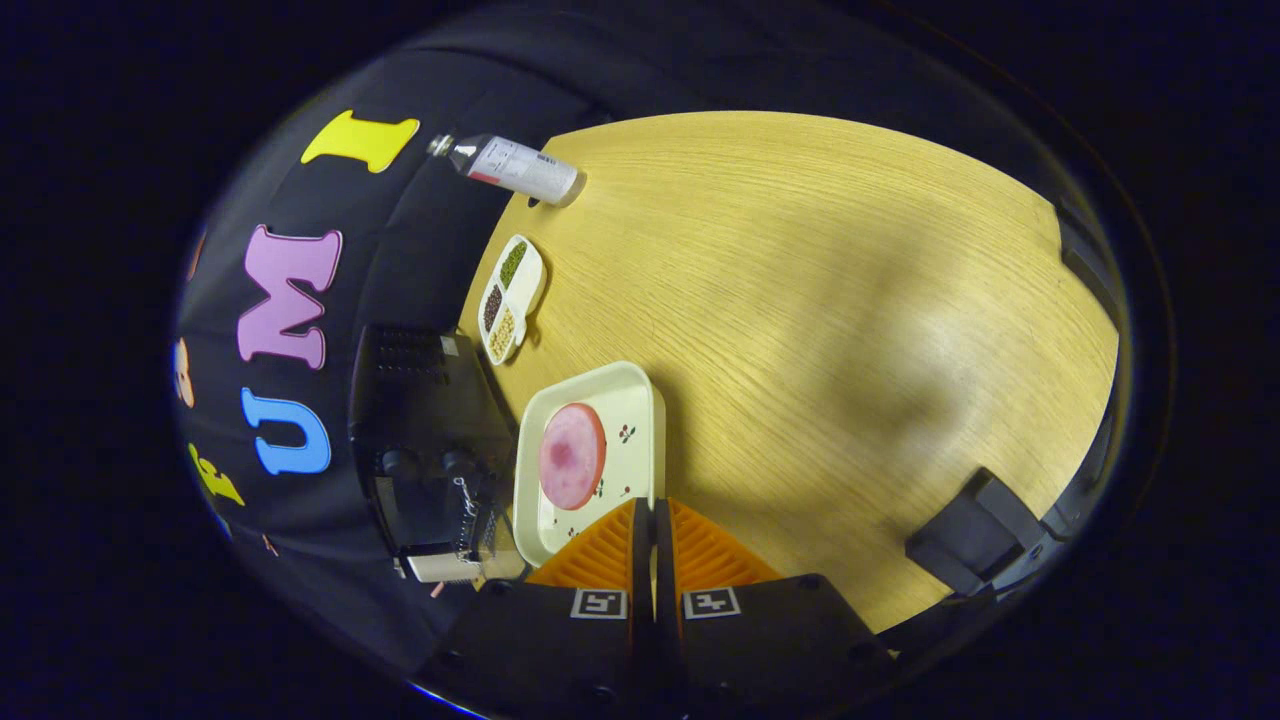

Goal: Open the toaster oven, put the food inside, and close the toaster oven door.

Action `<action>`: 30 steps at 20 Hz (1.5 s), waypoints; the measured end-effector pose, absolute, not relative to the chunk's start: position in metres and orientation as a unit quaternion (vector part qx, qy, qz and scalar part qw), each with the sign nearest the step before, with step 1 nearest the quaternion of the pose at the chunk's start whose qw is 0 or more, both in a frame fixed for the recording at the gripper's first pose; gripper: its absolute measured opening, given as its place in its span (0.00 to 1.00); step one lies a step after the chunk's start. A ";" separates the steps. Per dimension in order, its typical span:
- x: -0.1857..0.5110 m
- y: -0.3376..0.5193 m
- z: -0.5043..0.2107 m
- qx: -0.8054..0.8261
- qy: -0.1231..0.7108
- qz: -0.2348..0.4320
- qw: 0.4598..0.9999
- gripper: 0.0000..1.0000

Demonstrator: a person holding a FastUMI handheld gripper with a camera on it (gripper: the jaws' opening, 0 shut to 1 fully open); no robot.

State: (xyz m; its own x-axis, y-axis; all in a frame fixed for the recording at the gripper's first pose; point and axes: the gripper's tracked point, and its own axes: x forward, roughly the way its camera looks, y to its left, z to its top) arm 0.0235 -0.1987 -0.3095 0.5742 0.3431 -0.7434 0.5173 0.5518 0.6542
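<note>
A dark toaster oven (425, 440) sits at the left of the frame, two knobs showing; whether its door is open is unclear. Just right of it, a round pink slice of food (572, 456) lies flat on a cream square tray (640, 400).

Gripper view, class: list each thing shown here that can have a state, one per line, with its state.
Toaster oven: door appears down, open, though I can't be sure.
Gripper: fingers together, holding nothing.
Cream tray: on the table, just ahead of the fingers, holding the food.
Pink round food: flat on the tray.
Bottle: standing at the table's edge.
Three-part dish: filled.
</note>
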 end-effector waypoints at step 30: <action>0.052 0.070 -0.261 0.529 0.399 0.032 0.748 0.06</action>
State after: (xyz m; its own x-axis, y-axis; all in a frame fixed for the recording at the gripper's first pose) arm 0.0521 0.0704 -0.2607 0.6792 0.4703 -0.5635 0.3744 0.4383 0.8171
